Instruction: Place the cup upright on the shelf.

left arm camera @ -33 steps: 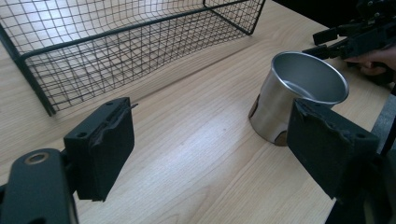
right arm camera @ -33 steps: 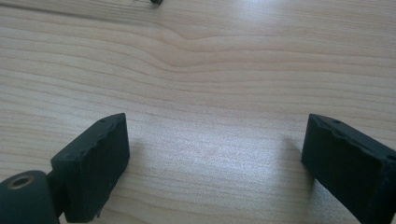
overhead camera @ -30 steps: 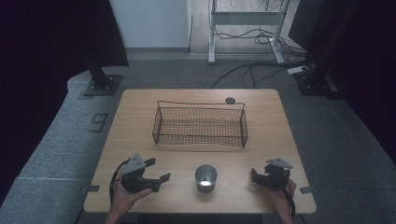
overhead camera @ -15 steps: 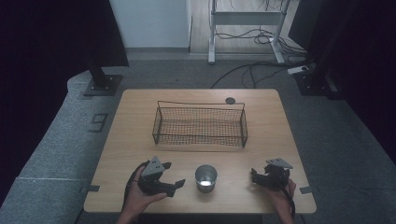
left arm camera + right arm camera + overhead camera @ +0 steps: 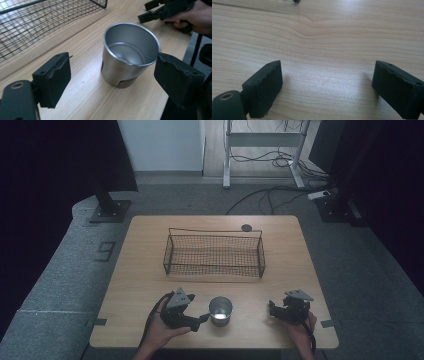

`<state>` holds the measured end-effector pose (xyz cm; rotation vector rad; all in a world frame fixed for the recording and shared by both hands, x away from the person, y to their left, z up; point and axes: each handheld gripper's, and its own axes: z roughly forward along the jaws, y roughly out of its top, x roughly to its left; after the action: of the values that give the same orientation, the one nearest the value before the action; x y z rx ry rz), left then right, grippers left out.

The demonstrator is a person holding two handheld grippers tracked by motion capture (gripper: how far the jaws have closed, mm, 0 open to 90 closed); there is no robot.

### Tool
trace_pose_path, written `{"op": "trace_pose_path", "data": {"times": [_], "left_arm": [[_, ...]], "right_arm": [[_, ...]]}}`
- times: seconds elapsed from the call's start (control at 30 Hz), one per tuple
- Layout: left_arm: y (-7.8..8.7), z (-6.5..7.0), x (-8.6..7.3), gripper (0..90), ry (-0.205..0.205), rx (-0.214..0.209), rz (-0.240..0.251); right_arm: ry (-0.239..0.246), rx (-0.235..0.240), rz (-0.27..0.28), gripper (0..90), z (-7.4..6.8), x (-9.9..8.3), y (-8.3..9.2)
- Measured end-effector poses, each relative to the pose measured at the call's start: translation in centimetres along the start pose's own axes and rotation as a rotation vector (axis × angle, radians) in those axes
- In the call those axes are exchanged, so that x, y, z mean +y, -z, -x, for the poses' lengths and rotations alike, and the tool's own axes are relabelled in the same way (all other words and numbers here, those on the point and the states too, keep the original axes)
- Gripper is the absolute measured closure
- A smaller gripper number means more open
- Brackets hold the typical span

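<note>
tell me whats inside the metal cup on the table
Nothing: the metal cup stands upright and open, and the left gripper view shows bare shiny walls and most of its bare bottom. The near rim hides a sliver of the bottom closest to the left gripper.

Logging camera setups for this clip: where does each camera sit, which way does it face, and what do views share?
High view: above the person's side, looking forward and down on the table, basket, cup, both hands.
Left gripper view: rides the left gripper, facing the cup between open fingers.
Right gripper view: rides the right gripper, facing bare wood.
Shared: cup in the high and left gripper views.
</note>
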<state>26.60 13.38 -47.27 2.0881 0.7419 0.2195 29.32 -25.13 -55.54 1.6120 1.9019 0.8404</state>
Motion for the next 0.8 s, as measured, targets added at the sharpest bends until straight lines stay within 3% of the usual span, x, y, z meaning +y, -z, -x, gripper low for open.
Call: {"op": "trace_pose_path", "data": {"times": [0.8], "left_arm": [[-3.0,1.6,0.7,9.3,-0.023,-0.013,-0.054]], "right_arm": [[-0.003,-0.003,0.000,9.6,0.0,0.0,0.0]]}}
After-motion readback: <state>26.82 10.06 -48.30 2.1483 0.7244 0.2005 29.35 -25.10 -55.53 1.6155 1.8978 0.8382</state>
